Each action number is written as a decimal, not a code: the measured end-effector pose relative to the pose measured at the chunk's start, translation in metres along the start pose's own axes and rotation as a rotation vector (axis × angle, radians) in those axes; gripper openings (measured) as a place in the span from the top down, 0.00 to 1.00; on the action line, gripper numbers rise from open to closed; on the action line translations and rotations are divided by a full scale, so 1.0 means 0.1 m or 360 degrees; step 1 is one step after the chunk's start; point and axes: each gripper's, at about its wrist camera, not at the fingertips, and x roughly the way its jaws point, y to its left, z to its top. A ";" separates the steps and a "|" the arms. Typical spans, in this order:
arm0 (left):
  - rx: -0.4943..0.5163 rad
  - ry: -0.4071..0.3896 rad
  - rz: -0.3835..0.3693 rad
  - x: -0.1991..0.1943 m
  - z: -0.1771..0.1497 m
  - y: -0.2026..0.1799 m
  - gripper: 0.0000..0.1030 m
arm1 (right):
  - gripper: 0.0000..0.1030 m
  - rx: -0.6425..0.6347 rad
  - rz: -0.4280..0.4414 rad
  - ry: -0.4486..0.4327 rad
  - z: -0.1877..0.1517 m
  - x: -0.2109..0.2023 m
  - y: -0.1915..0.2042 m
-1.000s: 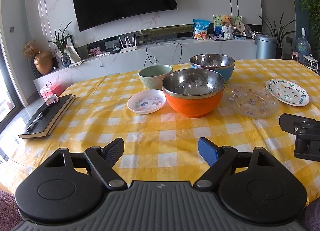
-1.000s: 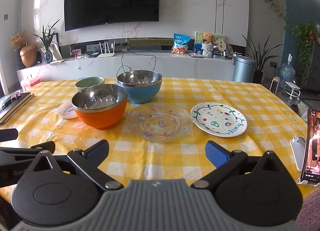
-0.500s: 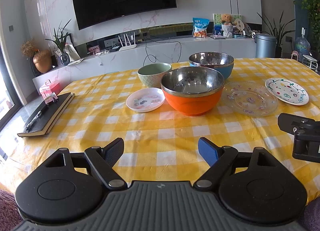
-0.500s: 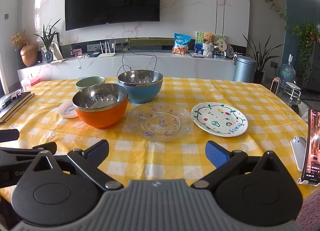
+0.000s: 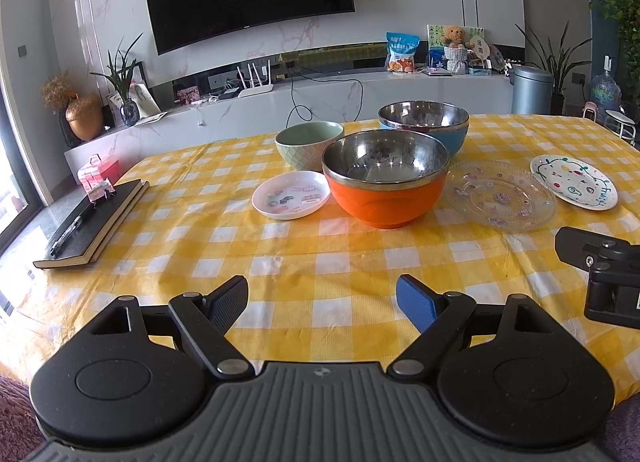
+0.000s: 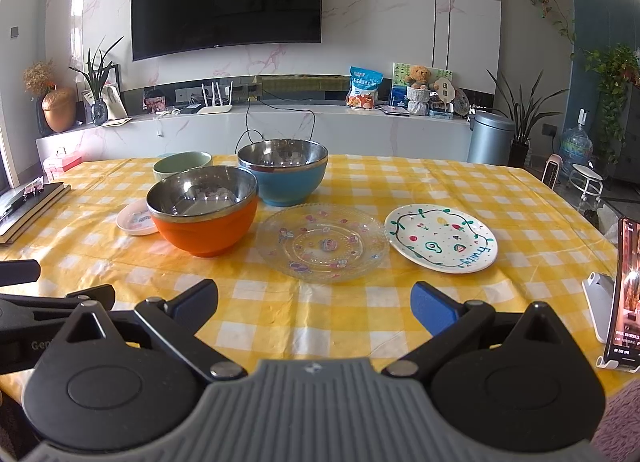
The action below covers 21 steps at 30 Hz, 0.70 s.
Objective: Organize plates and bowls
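Note:
An orange steel-lined bowl [image 5: 386,179] [image 6: 204,213] stands mid-table, with a blue steel-lined bowl [image 5: 424,125] [image 6: 282,171] and a green bowl [image 5: 308,143] [image 6: 182,163] behind it. A small pink-white dish [image 5: 291,194] [image 6: 136,217] lies left of it, a clear glass plate [image 5: 500,194] [image 6: 322,248] and a white painted plate [image 5: 574,186] [image 6: 440,244] to its right. My left gripper [image 5: 322,300] is open and empty, short of the orange bowl. My right gripper [image 6: 314,304] is open and empty, just short of the glass plate.
A yellow checked cloth covers the table [image 5: 320,254]. A black notebook with a pen [image 5: 92,221] lies at the left edge. A phone on a stand [image 6: 622,294] is at the right edge. A TV wall and counter stand beyond.
Both grippers have risen or tilted slightly; the dishes sit a little lower in the views. Nothing on the table has moved.

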 end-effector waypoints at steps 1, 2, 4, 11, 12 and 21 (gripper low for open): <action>0.0000 0.0002 -0.0001 0.00 -0.01 0.00 0.05 | 0.02 0.0000 -0.0001 0.0000 0.00 0.00 0.00; 0.0000 0.0002 -0.0001 0.00 -0.02 -0.01 0.05 | 0.02 0.0000 -0.0001 0.0000 0.00 0.00 0.00; -0.0001 0.0002 0.0000 0.01 -0.01 0.00 0.05 | 0.02 0.0000 0.0000 -0.0001 0.00 0.00 0.00; -0.0001 0.0005 0.0000 0.01 -0.01 0.00 0.05 | 0.02 -0.0001 0.0001 -0.0001 0.00 0.00 0.00; -0.0001 0.0005 -0.0002 0.01 -0.01 0.00 0.05 | 0.02 -0.0001 0.0001 -0.0001 0.00 0.00 0.00; -0.0016 0.0016 -0.0017 0.03 -0.04 0.00 0.05 | 0.02 0.0004 0.0007 0.0012 -0.01 0.01 0.02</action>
